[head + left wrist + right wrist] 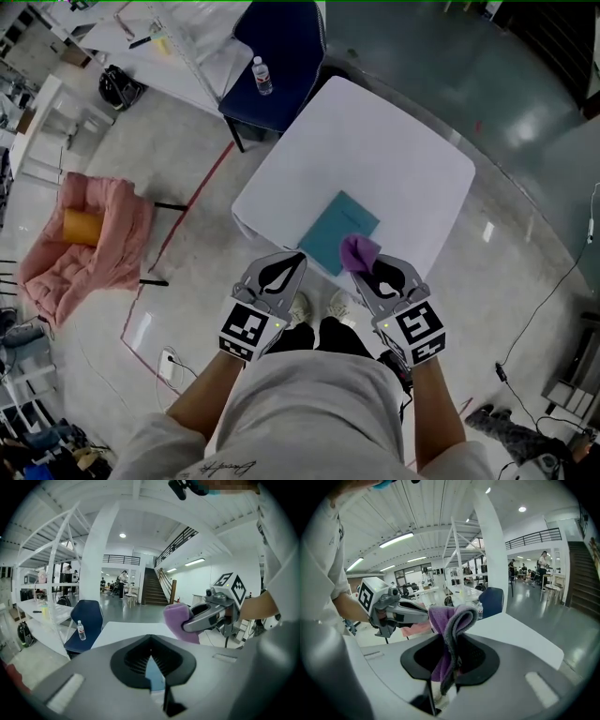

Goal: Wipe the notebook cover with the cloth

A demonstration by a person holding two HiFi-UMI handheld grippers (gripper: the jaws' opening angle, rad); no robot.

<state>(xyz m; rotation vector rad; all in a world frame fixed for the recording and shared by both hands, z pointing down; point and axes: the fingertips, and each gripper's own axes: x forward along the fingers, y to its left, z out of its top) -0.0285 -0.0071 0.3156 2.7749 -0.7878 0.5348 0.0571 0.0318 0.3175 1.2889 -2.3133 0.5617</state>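
A teal notebook (337,228) lies flat on a white table (384,141), close to the edge nearest the person. The right gripper (357,269) is clamped on a purple cloth (359,249). In the right gripper view the cloth stands up folded between the closed jaws, and its loose end bulges out past the tips. From the head view the cloth sits over the notebook's near right edge; no view shows whether it touches the cover. The left gripper (299,255) has its jaws pressed together with nothing in them. Only a thin strip of the notebook's blue shows through the slit in the left gripper view. Its tip points at the notebook's near left edge, just beside it, and contact cannot be judged. The two grippers are side by side, with the notebook's near corner between their tips. Beyond the table's far left corner stands a blue chair (281,52) with a water bottle (263,77) on its seat. Well to the left on the floor is a pink heap (89,258) with an orange roll (81,226) on it.
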